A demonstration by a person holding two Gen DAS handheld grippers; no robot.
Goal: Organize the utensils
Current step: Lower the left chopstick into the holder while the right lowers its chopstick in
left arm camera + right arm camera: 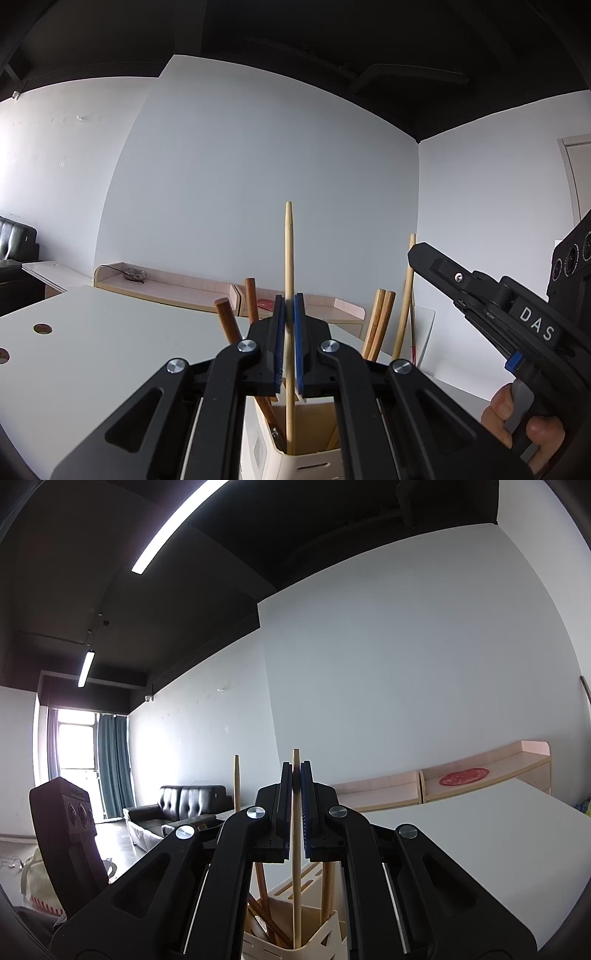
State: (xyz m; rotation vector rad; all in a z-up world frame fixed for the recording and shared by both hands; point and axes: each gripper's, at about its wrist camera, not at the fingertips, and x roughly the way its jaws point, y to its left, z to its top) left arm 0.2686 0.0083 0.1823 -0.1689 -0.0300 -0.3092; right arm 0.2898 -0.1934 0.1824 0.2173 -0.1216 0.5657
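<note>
Chopsticks (289,295) (295,812) being lowered upright into holder (306,424) below fingers, left gripper (290,325) and right gripper (295,797) each clamping one; next calling for release.

A black leather sofa (192,801) sits at mid-left of the right wrist view, teal curtains (114,764) beside a bright window (74,746) further left. A red round mat (464,776) lies on pale shelving (480,775) at right.

White walls (406,664), black ceiling (110,590) with strip lights (173,524); far left, a black sofa (184,805) beside the bright curtained window (74,746).
</note>
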